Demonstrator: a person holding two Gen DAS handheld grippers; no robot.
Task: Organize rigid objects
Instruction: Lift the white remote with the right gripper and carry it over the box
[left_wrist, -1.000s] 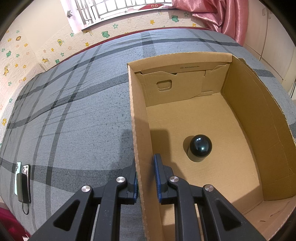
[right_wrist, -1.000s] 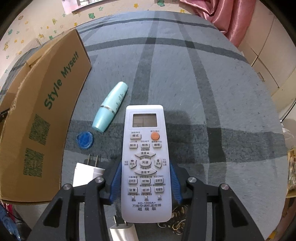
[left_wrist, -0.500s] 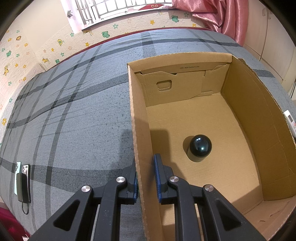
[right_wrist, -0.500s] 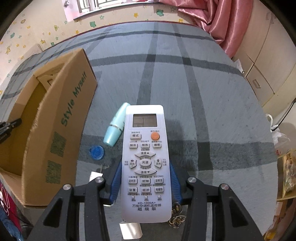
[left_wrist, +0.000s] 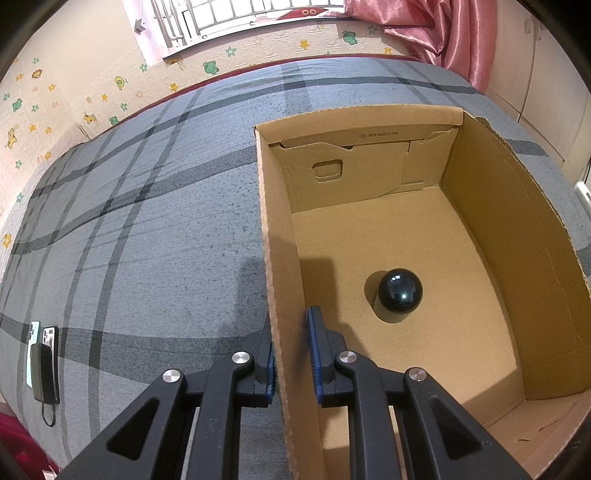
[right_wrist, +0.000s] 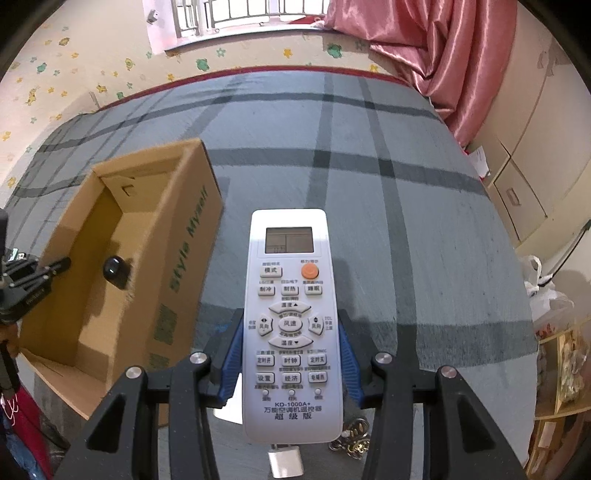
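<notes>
My right gripper (right_wrist: 290, 363) is clamped on the white remote control (right_wrist: 290, 321), blue pads pressing its two long sides low down, so most of its length, screen end included, sticks out away from me, buttons up. I'd say that low grip lets the far end go into the box first. Just below it, on the grey plaid bedspread (right_wrist: 406, 206), lie a white charger plug (right_wrist: 285, 459) and a bunch of keys (right_wrist: 349, 439). Over on the left, my left gripper (left_wrist: 291, 360) is pinched narrow on the near left wall of the cardboard box (left_wrist: 271, 258), one finger outside, one inside; steadying it, I reckon. Farther in, a dark glossy ball (left_wrist: 400, 290) sits on the box floor. The remote hangs right of the box, well apart.
</notes>
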